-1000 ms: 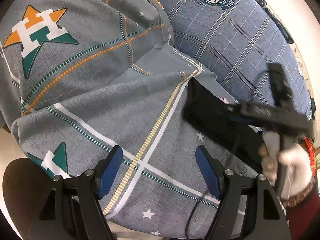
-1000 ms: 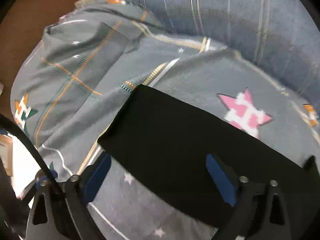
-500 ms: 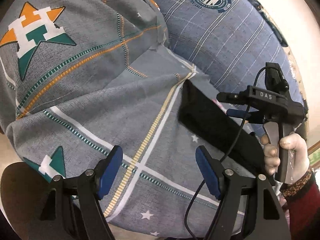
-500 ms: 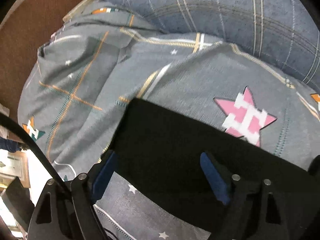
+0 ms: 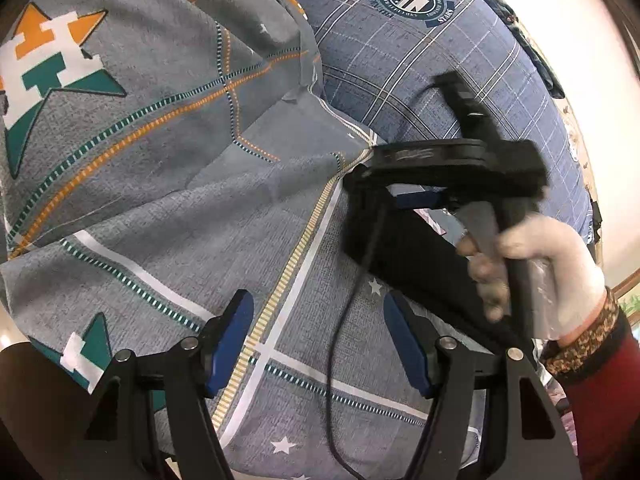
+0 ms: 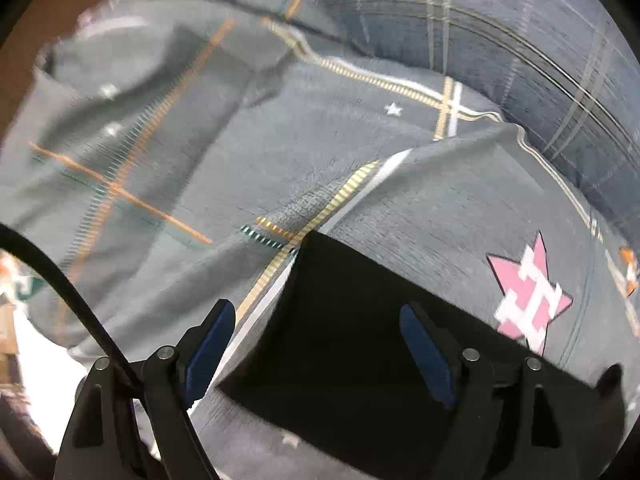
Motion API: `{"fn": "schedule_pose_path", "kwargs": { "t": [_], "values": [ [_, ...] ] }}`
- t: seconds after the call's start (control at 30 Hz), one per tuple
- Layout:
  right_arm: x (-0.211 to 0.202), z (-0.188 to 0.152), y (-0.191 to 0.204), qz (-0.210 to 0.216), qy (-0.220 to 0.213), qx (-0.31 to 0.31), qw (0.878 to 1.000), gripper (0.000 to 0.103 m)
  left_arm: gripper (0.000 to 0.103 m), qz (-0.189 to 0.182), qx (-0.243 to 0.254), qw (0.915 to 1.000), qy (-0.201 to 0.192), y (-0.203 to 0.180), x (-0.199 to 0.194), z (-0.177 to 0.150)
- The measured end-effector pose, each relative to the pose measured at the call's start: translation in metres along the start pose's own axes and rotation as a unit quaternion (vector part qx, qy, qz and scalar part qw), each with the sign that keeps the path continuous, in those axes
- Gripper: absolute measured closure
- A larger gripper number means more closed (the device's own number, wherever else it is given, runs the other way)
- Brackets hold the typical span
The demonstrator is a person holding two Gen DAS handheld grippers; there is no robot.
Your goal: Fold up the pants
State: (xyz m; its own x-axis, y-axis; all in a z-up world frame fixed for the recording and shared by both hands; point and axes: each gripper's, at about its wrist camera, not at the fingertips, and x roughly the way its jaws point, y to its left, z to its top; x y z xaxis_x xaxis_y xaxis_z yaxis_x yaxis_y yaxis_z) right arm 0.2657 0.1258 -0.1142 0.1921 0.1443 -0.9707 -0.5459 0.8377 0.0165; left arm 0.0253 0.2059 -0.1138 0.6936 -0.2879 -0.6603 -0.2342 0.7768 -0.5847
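The black pants point(image 6: 352, 336) lie folded flat as a dark strip on the grey patterned bedspread point(image 6: 224, 152). In the left wrist view they show as a black band point(image 5: 404, 256) partly behind the right gripper. My right gripper point(image 6: 318, 344) is open, its blue pads just above the pants' near end, holding nothing. In the left wrist view it point(image 5: 420, 200) appears from the side, held by a white-gloved hand point(image 5: 552, 276). My left gripper point(image 5: 318, 344) is open and empty over the bedspread, left of the pants.
A blue plaid pillow point(image 5: 420, 52) with a round crest lies beyond the pants. The bedspread bunches into folds at the left point(image 5: 168, 92). A black cable point(image 5: 334, 360) hangs from the right gripper across the bed. Brown floor point(image 6: 24, 40) shows past the bed's edge.
The right gripper has swung left and closer over the pants' near end, blurring in both views. The left gripper has stayed open in place.
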Motion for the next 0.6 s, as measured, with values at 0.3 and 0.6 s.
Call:
{"fn": "schedule_pose_path", "kwargs": {
  "t": [0.3, 0.6],
  "values": [
    [-0.005, -0.009, -0.005, -0.043, -0.001, -0.033, 0.999, 0.084, 0.036, -0.005, -0.004, 0.9999, -0.008, 0.005, -0.006, 0.008],
    [-0.029, -0.02, -0.03, 0.008, -0.029, -0.001, 1.0, 0.092, 0.036, -0.033, 0.075, 0.9962, 0.03, -0.055, 0.053, 0.03]
  ]
}}
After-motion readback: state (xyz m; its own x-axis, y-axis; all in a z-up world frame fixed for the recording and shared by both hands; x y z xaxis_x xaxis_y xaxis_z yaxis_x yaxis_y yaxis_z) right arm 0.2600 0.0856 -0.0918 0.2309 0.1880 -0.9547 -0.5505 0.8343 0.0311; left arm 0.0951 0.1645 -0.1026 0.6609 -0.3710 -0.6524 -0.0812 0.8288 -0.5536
